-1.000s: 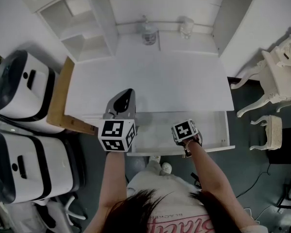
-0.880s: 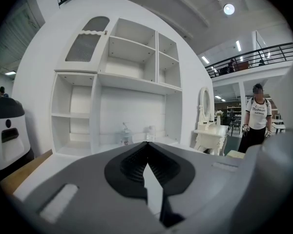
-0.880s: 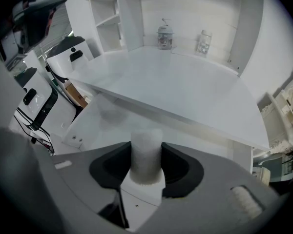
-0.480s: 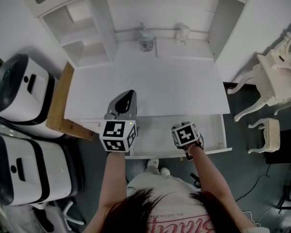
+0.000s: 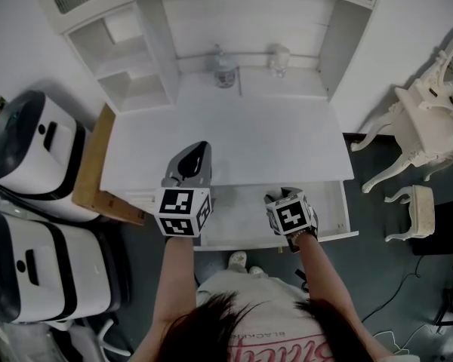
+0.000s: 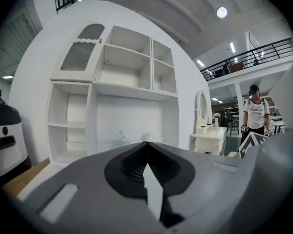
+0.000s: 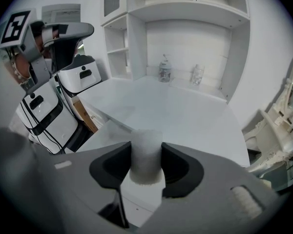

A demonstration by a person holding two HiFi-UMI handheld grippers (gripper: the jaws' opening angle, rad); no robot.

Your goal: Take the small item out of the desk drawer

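Two tongs hang at the open drawer [image 5: 326, 205]. The right tongs [image 7: 146, 147] pinch a small white cylinder [image 7: 146, 162] above it, seemingly ready to carry it to the surface [image 5: 249, 142]. The left tongs [image 6: 146, 150], pressed together and empty, wait aside.

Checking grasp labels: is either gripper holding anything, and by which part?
The right gripper holds a small white cylinder, jaws pinching its opposite sides. The left gripper is shut and empty.
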